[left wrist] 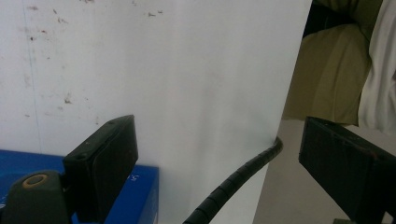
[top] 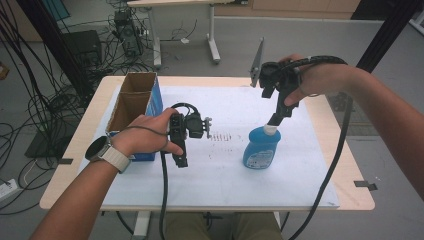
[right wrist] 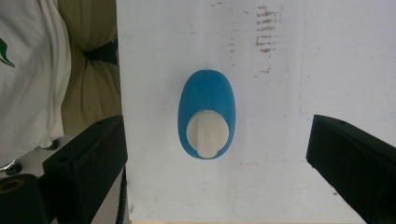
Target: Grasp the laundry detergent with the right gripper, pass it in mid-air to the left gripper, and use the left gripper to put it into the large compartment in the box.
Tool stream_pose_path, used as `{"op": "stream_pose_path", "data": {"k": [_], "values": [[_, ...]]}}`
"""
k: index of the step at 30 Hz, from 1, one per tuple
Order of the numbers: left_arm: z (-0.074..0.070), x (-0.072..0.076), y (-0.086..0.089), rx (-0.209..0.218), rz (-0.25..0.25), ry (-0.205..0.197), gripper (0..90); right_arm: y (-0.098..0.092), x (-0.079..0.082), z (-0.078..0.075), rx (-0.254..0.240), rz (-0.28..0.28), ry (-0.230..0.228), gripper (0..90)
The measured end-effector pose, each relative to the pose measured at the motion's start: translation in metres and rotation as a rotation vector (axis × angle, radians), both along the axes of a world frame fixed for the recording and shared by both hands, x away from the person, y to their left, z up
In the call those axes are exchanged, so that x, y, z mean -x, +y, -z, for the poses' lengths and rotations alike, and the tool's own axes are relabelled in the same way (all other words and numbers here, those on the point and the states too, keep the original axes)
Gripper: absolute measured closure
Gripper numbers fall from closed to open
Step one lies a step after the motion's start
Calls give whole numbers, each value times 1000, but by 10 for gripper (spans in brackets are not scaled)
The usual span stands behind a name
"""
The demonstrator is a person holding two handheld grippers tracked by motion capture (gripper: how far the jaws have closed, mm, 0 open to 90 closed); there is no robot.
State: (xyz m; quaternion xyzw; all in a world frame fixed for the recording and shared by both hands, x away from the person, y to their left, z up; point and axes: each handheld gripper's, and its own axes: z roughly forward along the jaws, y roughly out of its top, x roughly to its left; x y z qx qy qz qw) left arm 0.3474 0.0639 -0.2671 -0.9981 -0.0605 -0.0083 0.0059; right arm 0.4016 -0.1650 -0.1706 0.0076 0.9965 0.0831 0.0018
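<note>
Resting low over the white sheet (top: 220, 175), near the front edge of the table (top: 350, 165), in the left hand: the left gripper (top: 181, 159), turned back toward the person's lap, with the jaws released wide and nothing between them except its own cable passing below. Probably kept there as a waiting position, just beside the blue box (top: 135, 100), ready to help later. Standing upright a little farther on the sheet, right of the middle: the blue bottle (top: 261, 150), with a white cap (right wrist: 207, 133) on top. Hanging directly above it and pointing straight down: the right gripper (top: 277, 120), with the jaws spread apart on both sides of the cap and not touching it, so grasping nothing yet. Apparently lined up this way for coming down and closing on the neck, judging from how well the bottle is centred in the right gripper view. Carrying a pale label (top: 257, 159) on the front of the bottle, with print too small to read, so no brand to make out. Showing a few pale letters on the blue side of the box in the left gripper view, also not readable. Standing open at the top, brown cardboard inside, at the left of the sheet and well apart from the bottle, perhaps as the place meant for it.
</note>
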Motion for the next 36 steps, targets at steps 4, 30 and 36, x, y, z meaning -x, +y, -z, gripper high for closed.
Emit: {"op": "stream_pose_path", "data": {"k": [4, 30, 36], "values": [[0, 0, -1, -5, 1, 3, 121, -10, 3, 2, -14, 9, 4, 46], [-3, 0, -2, -11, 0, -11, 121, -52, 5, 29, -52, 48, 20, 51], [-3, 0, -2, -7, -2, -13, 121, -57, 6, 34, -68, 59, 19, 52]]}}
